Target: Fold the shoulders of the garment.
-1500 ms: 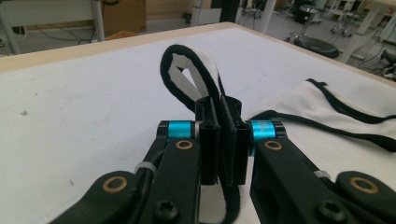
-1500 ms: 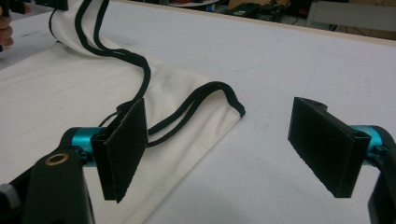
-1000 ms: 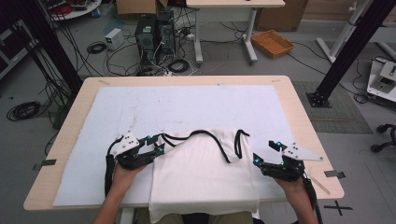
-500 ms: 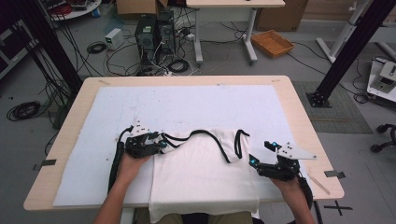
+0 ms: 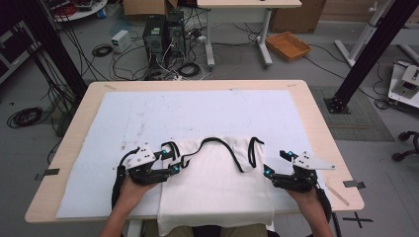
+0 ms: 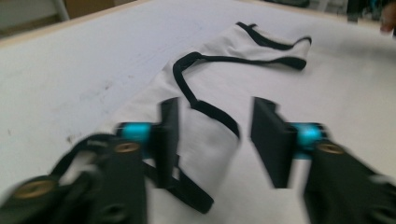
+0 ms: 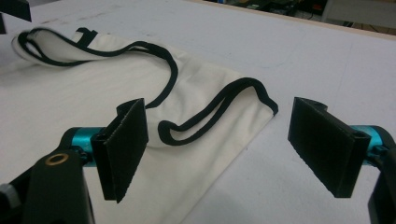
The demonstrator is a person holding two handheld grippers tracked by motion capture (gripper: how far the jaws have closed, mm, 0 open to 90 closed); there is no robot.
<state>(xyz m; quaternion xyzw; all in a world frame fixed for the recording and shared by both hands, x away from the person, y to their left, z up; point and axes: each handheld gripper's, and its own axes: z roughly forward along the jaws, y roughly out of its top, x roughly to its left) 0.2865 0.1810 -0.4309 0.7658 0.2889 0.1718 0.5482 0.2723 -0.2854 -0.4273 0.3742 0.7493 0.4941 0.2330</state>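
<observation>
The right gripper has its two black jaws standing wide apart, nothing between the pads. Just ahead of them lies a white tank top with black trim, flat on the bench's white cover, its looped shoulder strap nearest.

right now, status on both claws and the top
Left claw just opened, astride the top's black-trimmed strap. Right claw open at the other strap, holding nothing. Nothing in the way.
</observation>
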